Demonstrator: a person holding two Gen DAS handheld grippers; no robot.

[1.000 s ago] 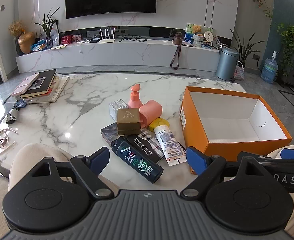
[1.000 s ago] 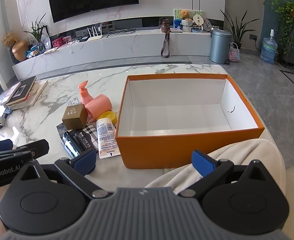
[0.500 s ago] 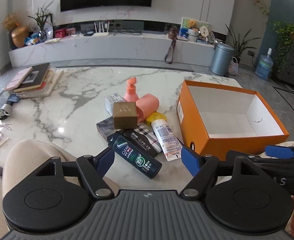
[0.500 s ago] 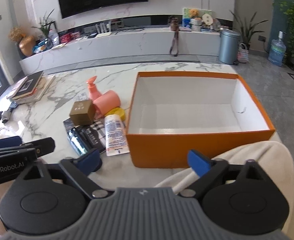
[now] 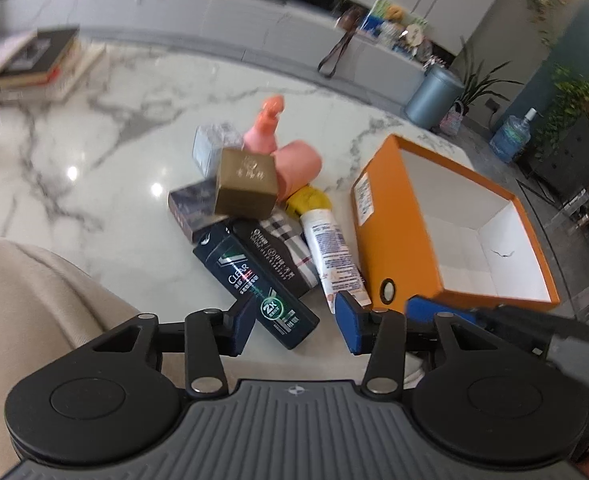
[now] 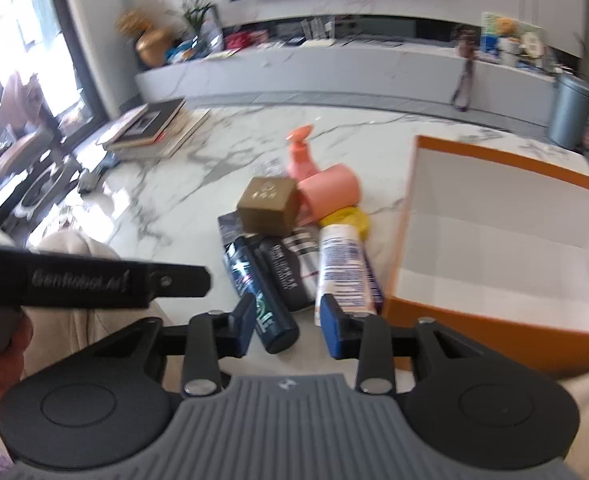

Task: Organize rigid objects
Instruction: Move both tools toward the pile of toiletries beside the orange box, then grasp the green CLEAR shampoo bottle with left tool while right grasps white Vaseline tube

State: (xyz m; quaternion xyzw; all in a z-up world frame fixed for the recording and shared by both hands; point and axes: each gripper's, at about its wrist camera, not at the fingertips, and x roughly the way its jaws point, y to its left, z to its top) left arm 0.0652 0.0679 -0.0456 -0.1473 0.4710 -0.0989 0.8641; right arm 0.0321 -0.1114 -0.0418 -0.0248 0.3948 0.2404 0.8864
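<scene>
Closer, blurrier pile (image 5: pixel 262 216), labels seemingly unreadable

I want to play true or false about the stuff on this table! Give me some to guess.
1. The orange box has toys inside. False: it is empty.
2. A gold box sits on top of the pile. True.
3. The pink pump bottle stands upright. True.
4. The dark bottle stands upright. False: it lies on its side.
5. The books are in the orange box. False: they are stacked on the table, far from it.
</scene>
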